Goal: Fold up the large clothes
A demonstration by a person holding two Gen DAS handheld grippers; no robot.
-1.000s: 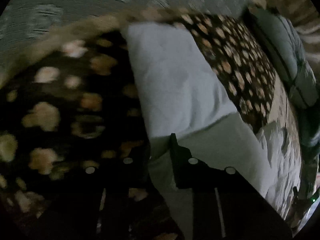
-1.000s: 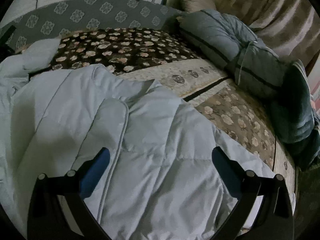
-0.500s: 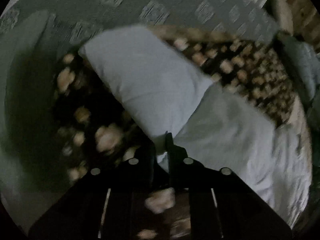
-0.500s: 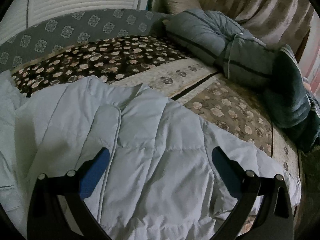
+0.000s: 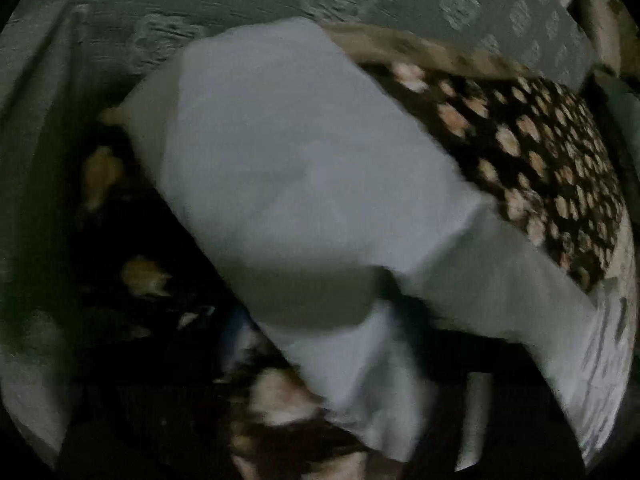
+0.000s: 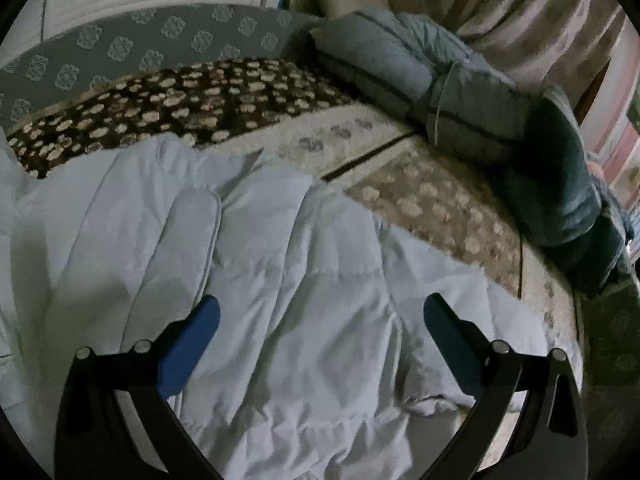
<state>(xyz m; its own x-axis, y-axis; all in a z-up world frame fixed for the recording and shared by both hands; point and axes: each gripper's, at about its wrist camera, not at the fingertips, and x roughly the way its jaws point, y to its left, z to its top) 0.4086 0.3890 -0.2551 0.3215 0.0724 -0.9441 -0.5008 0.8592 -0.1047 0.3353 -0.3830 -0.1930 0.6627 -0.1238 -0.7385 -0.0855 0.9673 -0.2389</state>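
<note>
**Pale Jacket Spread on the Bed, One Part Raised**

A large pale blue quilted puffer jacket (image 6: pixel 280 300) lay spread over the near part of a bed covered by a dark brown blanket with cream flower blotches (image 6: pixel 192 100) and a beige floral quilt (image 6: pixel 432 204). The right gripper (image 6: pixel 320 320) hovered above the jacket's middle, its two black fingers with blue pads (image 6: pixel 192 344) set wide apart and holding nothing, with quilted fabric showing between them.

In the left wrist view the picture was heavily blurred. A broad padded piece of the same jacket (image 5: pixel 304 184) filled the centre, lifted off the flowered blanket (image 5: pixel 540 160) and tapering down toward the bottom of the frame. The left gripper's own fingers were lost in darkness and blur there, so whether its jaws were closed on the fabric could not be told.

Behind the bed ran a grey-green headboard with pale medallion motifs (image 6: pixel 132 48). Folded grey-blue bedding (image 6: pixel 420 76) was stacked at the far right.
</note>
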